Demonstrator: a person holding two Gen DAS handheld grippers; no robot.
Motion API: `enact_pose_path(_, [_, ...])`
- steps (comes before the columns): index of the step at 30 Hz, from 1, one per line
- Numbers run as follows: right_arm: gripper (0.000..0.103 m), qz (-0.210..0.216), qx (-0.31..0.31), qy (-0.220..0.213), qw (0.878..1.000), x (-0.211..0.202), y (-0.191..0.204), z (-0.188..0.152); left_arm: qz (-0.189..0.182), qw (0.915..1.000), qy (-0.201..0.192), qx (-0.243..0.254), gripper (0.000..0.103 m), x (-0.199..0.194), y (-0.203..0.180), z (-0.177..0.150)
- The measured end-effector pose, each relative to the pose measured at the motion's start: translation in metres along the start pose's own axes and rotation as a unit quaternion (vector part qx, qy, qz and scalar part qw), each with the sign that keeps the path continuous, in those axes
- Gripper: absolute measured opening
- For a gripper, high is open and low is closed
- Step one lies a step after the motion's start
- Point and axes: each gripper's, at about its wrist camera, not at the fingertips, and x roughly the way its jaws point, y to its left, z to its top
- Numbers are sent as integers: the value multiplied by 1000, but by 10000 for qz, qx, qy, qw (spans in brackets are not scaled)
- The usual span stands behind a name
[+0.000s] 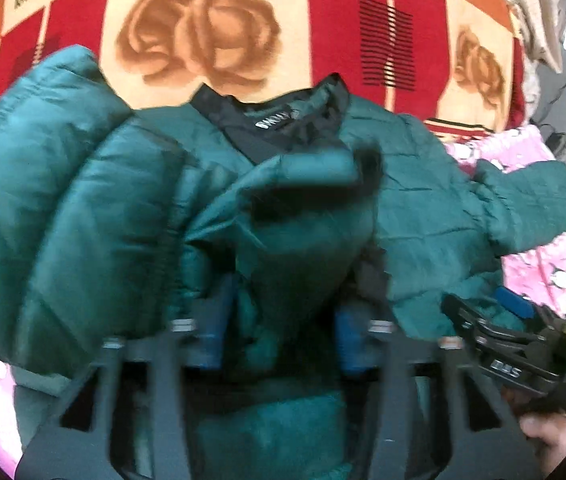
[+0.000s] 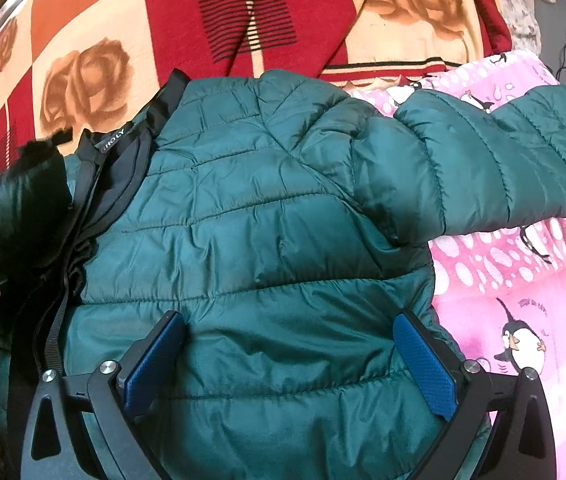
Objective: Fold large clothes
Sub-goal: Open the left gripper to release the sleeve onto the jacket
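Pink penguin sheet (image 2: 523, 280) and a red rose blanket (image 2: 243, 8) lie under our green puffy jacket (image 2: 263, 220). Our right gripper (image 2: 289, 364) stands wide over its front panel, pinching nothing. Our left gripper (image 1: 279, 340) is partly open, a folded sleeve (image 1: 291, 216) loose between its fingers, likely let go so it stays.

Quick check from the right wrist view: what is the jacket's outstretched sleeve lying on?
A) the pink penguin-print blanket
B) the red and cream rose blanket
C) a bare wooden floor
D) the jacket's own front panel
A: in the right wrist view the green jacket has its sleeve stretched out to the right over the pink penguin blanket.
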Motion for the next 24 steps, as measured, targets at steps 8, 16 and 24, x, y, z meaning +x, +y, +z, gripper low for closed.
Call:
enact_pose_path(8, [103,21,7,8,10000,1,0,0,258,9993,-132,254,71,-35,-8,-9])
enact_pose_path(16, [103,-16,-81,175,9998,1,1,6,786,9938,-735,282,71,-96,11,-10])
enact_pose_path(24, [103,506,40,-141,9986,-42,18,16,1505,9800,-1282,-240,71,-129,68,1])
